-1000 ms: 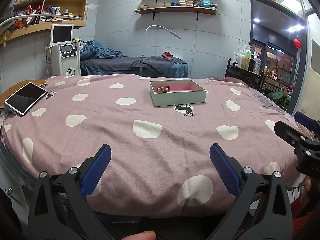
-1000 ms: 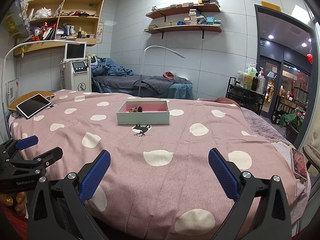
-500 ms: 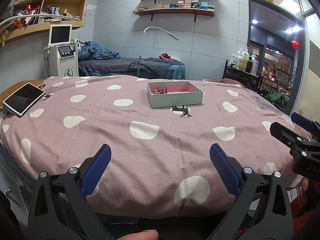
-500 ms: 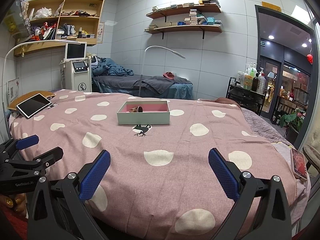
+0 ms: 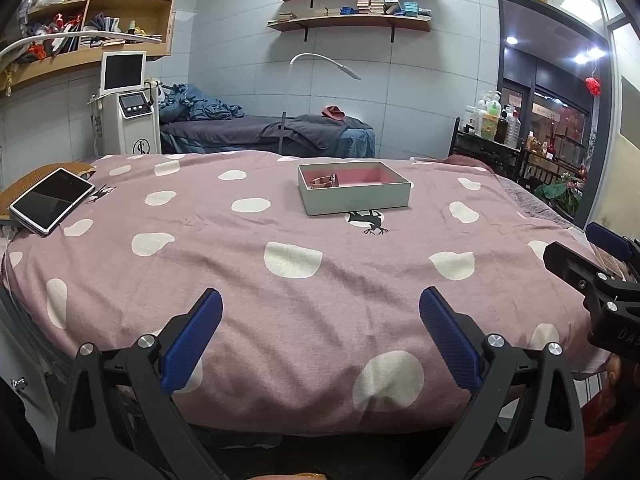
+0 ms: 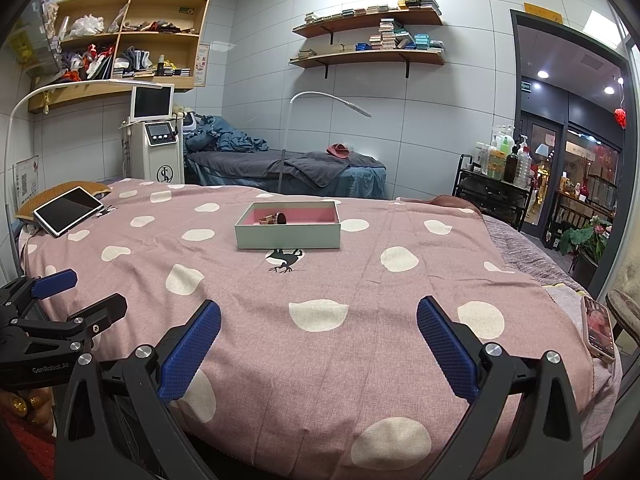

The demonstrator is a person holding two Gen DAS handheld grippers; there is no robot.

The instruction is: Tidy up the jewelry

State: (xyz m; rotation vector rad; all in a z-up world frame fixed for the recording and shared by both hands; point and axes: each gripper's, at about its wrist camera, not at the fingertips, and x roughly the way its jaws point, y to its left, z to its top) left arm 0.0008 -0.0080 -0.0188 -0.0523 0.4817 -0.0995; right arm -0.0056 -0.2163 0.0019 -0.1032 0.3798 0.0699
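Note:
A pale green box (image 5: 354,197) with a pink lining stands in the middle of the pink dotted bedspread (image 5: 280,288); it also shows in the right wrist view (image 6: 288,234). A rose-gold watch or bracelet (image 5: 325,181) lies in its left end, seen too in the right wrist view (image 6: 274,219). My left gripper (image 5: 320,332) is open and empty at the near edge of the bed. My right gripper (image 6: 318,336) is open and empty beside it, also well short of the box.
A tablet (image 5: 50,200) lies at the bed's far left edge. A phone (image 6: 599,333) lies at the right edge. Behind the bed are a treatment couch (image 5: 272,132), a white machine (image 5: 130,120), a floor lamp (image 5: 320,68) and a bottle cart (image 5: 490,136).
The left wrist view has shifted slightly, so the box sits a little further left and higher. The right gripper has barely moved. Both grippers stay open.

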